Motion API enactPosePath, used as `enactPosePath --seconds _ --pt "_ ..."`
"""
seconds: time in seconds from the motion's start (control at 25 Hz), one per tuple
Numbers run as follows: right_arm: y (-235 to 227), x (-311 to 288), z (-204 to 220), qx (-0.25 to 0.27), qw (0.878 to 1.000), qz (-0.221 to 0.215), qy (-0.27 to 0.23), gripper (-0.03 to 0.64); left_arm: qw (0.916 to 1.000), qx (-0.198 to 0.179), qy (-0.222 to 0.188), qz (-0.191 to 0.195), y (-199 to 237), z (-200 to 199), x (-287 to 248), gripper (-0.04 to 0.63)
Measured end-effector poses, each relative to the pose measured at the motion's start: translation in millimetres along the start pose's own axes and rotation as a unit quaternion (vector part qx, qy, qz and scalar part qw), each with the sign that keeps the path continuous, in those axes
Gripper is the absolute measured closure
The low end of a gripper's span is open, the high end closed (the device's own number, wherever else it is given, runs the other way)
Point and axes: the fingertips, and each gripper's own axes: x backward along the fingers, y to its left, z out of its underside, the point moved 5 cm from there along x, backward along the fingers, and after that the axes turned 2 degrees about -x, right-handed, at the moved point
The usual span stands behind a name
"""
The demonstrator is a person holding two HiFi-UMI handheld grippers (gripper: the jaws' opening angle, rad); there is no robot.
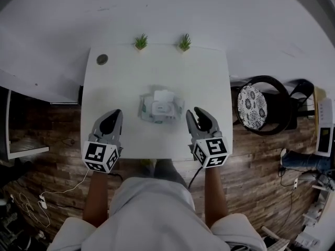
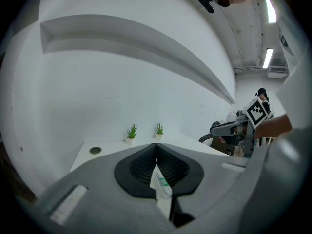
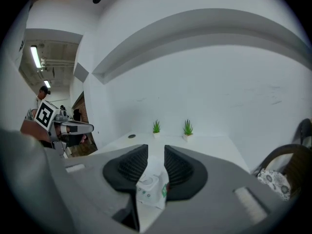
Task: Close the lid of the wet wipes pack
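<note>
The wet wipes pack [image 1: 160,109] lies in the middle of the white table [image 1: 209,77], its white lid [image 1: 164,95] flipped up toward the far side. My left gripper [image 1: 115,114] hovers near the front edge, left of the pack and apart from it, jaws shut with nothing between them. My right gripper [image 1: 195,114] sits to the pack's right, jaws open a little and empty. In the left gripper view the tips [image 2: 156,146] meet and the pack [image 2: 163,184] shows below them. The right gripper view shows the pack [image 3: 151,186] through the gap of my right gripper [image 3: 156,151].
Two small potted plants [image 1: 141,41] [image 1: 184,42] stand at the table's far edge and a round grey disc [image 1: 102,59] lies in the far left corner. A dark chair with a patterned cushion [image 1: 252,104] stands right of the table. Wooden floor surrounds it.
</note>
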Motion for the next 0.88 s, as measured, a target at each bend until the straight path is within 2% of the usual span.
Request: enactPosePath --seconds 0.36,0.6,0.88 --pt "-25.3 -43.4 7.1 -0.008 0.999 -0.033 0.032 0.506 0.9994 0.017 0.028 -0.011 3.2 10.7 -44.1 0.587" --pt "-41.1 -69.4 13.7 -0.025 0.998 -0.047 0.045 0.506 0.9988 0.017 0.046 -0.007 4.0 16.9 -71.6 0.588" --pt "-46.3 -95.5 22.3 -0.017 0.996 -0.069 0.062 0.506 0.9973 0.026 0.068 -0.001 5.3 36.7 -91.2 0.588"
